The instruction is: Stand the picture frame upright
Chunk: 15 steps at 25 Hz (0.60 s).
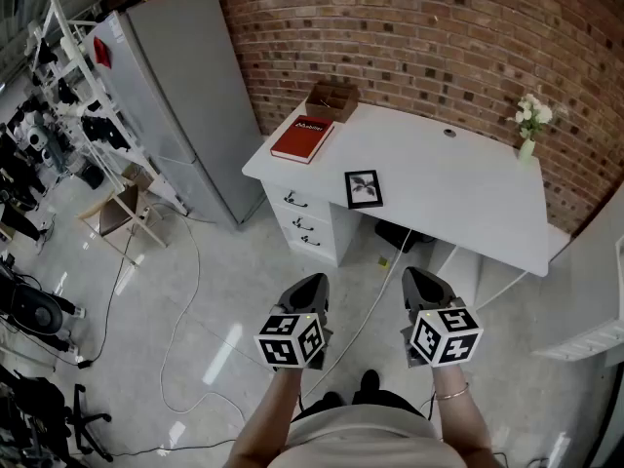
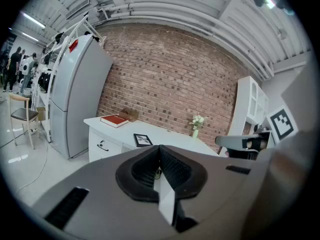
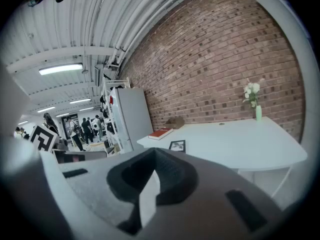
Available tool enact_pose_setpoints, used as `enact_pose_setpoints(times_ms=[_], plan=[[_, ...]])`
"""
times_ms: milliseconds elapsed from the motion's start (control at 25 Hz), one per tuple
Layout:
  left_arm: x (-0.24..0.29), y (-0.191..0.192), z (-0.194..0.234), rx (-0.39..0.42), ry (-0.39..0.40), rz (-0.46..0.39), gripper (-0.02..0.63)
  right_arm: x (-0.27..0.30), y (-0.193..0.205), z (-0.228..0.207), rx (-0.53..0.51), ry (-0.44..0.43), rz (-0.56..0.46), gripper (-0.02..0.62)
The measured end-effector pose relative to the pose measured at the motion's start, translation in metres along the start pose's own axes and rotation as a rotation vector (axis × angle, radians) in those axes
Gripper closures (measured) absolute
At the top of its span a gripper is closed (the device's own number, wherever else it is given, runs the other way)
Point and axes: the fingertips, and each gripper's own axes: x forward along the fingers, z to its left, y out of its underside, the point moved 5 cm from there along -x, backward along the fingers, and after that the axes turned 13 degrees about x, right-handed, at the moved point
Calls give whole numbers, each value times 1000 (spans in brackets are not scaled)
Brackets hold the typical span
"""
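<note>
Two risks are judged likely from here. The picture frame [image 1: 364, 188] is seen lying flat on the white bench [image 1: 458, 193], face up, close to the front edge and nearer the left end, where a red book [image 1: 302, 137] and a cardboard box [image 1: 331, 100] are kept. Because it lies so near that edge, it could be pushed over and dropped to the floor if one side is pried up carelessly. It could also fall flat again once raised, if the prop behind it, which is hidden, is not spread. Neither gripper is ready for a grasp: the fingers [image 2: 175, 169] of the left gripper [image 1: 308, 291] are pressed together with nothing between them, and the fingers [image 3: 167, 171] of the right gripper [image 1: 421, 283] are closed on nothing as well, so both would have to be opened before a thin flat edge can be caught. Both grippers are held low in front of the body, side by side over the floor, well apart from the bench, with the jaws aimed forward at it and the marker cubes turned upward.
</note>
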Motion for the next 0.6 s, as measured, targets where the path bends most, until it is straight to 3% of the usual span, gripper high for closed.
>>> enact_pose_setpoints(times_ms=[600], plan=[[41, -11, -26, 70, -90, -7, 614, 11, -22, -54, -14, -33, -2, 592]])
